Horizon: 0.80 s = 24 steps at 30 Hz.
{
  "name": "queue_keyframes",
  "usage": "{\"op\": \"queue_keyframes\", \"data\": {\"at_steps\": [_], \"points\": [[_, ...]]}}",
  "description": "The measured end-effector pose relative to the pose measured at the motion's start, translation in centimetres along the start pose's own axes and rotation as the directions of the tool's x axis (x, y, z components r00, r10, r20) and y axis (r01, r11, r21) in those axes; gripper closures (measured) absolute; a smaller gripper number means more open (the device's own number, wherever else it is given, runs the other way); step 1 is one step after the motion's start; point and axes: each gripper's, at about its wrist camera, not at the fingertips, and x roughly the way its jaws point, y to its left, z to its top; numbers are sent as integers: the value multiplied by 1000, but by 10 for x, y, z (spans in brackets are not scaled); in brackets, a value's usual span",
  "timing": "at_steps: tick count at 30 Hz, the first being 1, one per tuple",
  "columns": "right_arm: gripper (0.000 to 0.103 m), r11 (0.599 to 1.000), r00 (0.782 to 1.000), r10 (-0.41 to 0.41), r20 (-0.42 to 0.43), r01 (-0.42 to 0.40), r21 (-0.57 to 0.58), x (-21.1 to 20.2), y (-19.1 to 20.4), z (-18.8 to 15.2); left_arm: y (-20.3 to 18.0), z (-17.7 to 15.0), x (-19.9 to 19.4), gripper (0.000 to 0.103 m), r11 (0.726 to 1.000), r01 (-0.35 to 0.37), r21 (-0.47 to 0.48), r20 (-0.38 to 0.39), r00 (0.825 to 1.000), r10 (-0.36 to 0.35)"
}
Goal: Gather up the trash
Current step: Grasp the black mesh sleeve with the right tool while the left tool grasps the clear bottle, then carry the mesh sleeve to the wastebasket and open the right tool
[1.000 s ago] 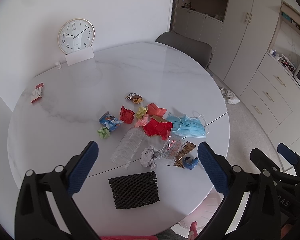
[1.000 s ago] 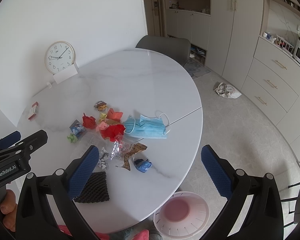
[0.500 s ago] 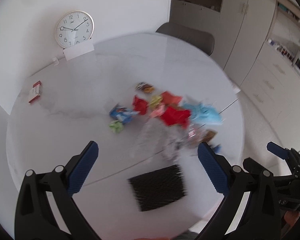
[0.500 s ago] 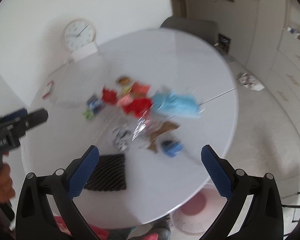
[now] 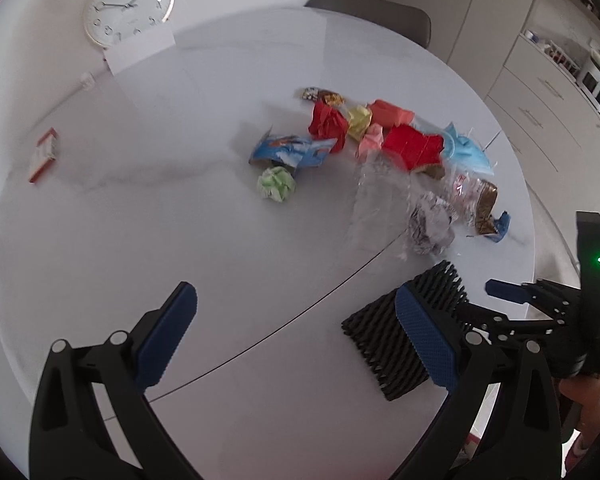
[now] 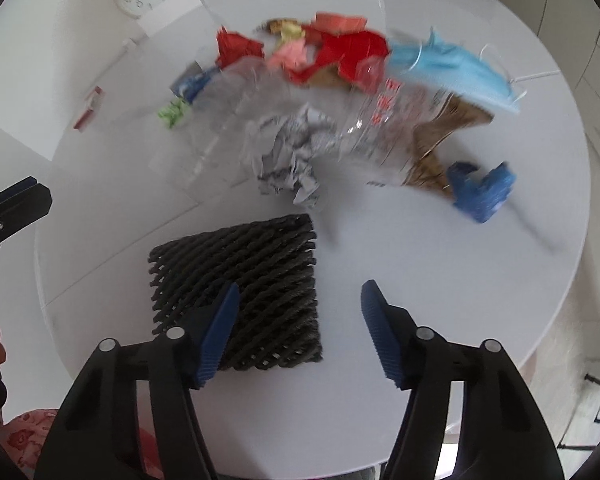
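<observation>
Round white bench (image 5: 180, 220), trash heaped toward its right rim. Black foam net (image 6: 240, 288) lies apart from the heap, nearer the front edge. Right hand-held gripper (image 6: 300, 320) over the net's right edge, jaws closing, nothing pinched yet. Left hand-held gripper (image 5: 296, 336) spread wide, empty, above bare bench surface. Crumpled paper (image 6: 288, 156) just behind the net. Blue mask (image 6: 452, 68) near the far-right rim.

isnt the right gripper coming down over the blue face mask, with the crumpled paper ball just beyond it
Not the mask. The right wrist view shows the right gripper, its jaws closing with nothing between them yet, coming down over the black foam net. The crumpled paper ball does lie just beyond it; the blue face mask is farther off.
</observation>
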Motion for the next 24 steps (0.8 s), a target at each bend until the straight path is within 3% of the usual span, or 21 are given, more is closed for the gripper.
{"op": "queue_keyframes", "data": {"at_steps": [2,4,8,9,15,18,20,22,24], "points": [[48,1000,1000,2,-14,-2,18,7,2,0,1,4,8,8,1000,23,10,-12,1000,-23],[65,999,999,19,-32,-18,39,12,5,-1,-1,9,14,8,998,54,27,-19,998,-54],[82,997,998,38,-43,-35,64,11,3,-6,-20,21,30,8,988,124,95,-30,992,-122],[95,996,997,56,-43,-53,75,10,2,-8,-26,24,35,8,985,135,111,-39,991,-132],[95,991,997,74,-24,-71,115,-8,-12,-15,-65,39,76,8,959,153,237,-76,987,-139],[95,990,997,71,0,-71,123,-22,-15,-17,-73,44,97,8,956,152,252,-97,987,-132],[95,989,998,63,21,-65,132,-35,-18,-20,-75,46,103,16,954,167,250,-100,984,-146],[95,987,998,55,39,-60,148,-47,-21,-20,-77,48,108,33,951,179,251,-105,982,-158],[95,984,997,45,66,-56,168,-65,-29,-24,-77,48,111,43,951,183,250,-104,981,-162]]}}
